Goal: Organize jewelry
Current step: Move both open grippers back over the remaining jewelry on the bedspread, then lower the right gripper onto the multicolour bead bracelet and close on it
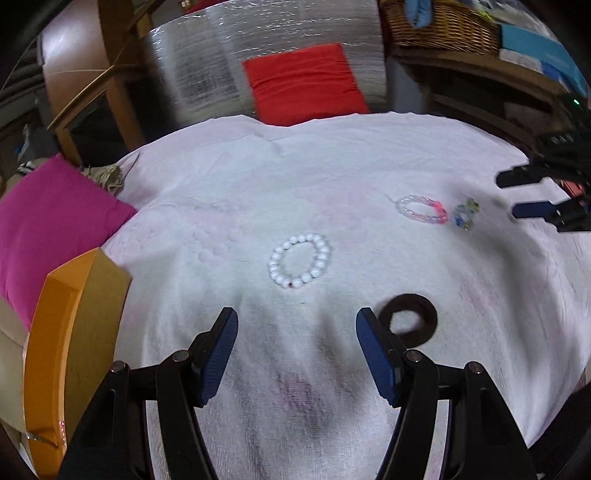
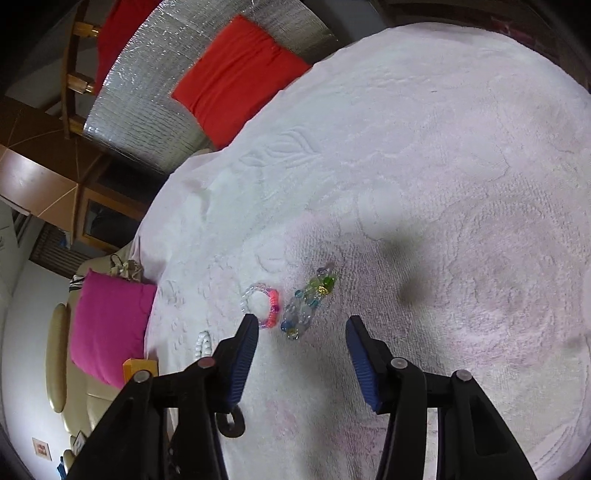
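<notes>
On a white towel [image 1: 295, 177] lie a white pearl bracelet [image 1: 300, 261], a pink and clear bead bracelet [image 1: 423, 209], a green and blue glass bead bracelet [image 1: 466, 213] and a dark hair tie [image 1: 408, 319]. My left gripper [image 1: 297, 325] is open just short of the pearl bracelet, with the hair tie beside its right finger. My right gripper [image 2: 302, 328] is open over the towel [image 2: 443, 184], nothing between its fingers. The glass bead bracelet [image 2: 308, 304] lies just ahead of it, the pink bracelet [image 2: 264, 304] by its left fingertip. The right gripper [image 1: 513, 197] also shows in the left wrist view.
An orange box [image 1: 62, 332] stands at the towel's left edge, beside a magenta cushion [image 1: 51, 218]. A red cushion [image 1: 304, 83] and silver foil sheet [image 1: 207, 59] lie beyond the towel. A wicker basket [image 1: 443, 26] sits at the back right.
</notes>
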Available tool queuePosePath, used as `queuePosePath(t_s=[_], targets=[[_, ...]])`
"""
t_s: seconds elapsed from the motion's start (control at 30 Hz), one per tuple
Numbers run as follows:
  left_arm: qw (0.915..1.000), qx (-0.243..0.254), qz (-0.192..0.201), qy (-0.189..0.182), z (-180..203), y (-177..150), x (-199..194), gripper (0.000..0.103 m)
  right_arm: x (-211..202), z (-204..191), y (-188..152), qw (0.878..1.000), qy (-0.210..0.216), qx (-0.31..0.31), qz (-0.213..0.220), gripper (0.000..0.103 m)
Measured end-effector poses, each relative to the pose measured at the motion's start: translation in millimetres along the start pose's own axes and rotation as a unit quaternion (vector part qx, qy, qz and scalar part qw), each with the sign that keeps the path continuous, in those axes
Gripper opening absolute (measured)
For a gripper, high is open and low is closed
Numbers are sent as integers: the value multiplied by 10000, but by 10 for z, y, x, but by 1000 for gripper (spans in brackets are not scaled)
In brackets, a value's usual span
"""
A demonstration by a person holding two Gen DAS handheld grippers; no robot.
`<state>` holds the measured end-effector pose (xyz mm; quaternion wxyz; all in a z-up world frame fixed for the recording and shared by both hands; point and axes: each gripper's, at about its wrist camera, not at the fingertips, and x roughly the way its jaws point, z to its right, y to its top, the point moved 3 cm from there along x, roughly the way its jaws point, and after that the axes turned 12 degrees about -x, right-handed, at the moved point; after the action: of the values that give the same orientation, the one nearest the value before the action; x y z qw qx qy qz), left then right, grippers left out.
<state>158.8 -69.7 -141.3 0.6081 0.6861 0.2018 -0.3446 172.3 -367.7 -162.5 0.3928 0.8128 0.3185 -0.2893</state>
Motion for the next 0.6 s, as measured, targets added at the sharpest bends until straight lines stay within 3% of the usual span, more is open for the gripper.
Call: queuePosePath(t_s=[0.1,0.23,0.4,0.6], targets=[[9999,-17,-121,-90,-5,-24,29,67,62,4,40,9999,-96,44,-12,52],[9997,-111,-195,-132,-36,-34,40,67,221,9,113,9995,-291,67,-142,43],[9994,-180,-241,-172,-50,-46,44,67,400,11,158,9983,-469,182,-286,43],[9994,-142,-272,-172,-51,-55,59,67,580,-94,254,9939,-1072,-88,-230,39]])
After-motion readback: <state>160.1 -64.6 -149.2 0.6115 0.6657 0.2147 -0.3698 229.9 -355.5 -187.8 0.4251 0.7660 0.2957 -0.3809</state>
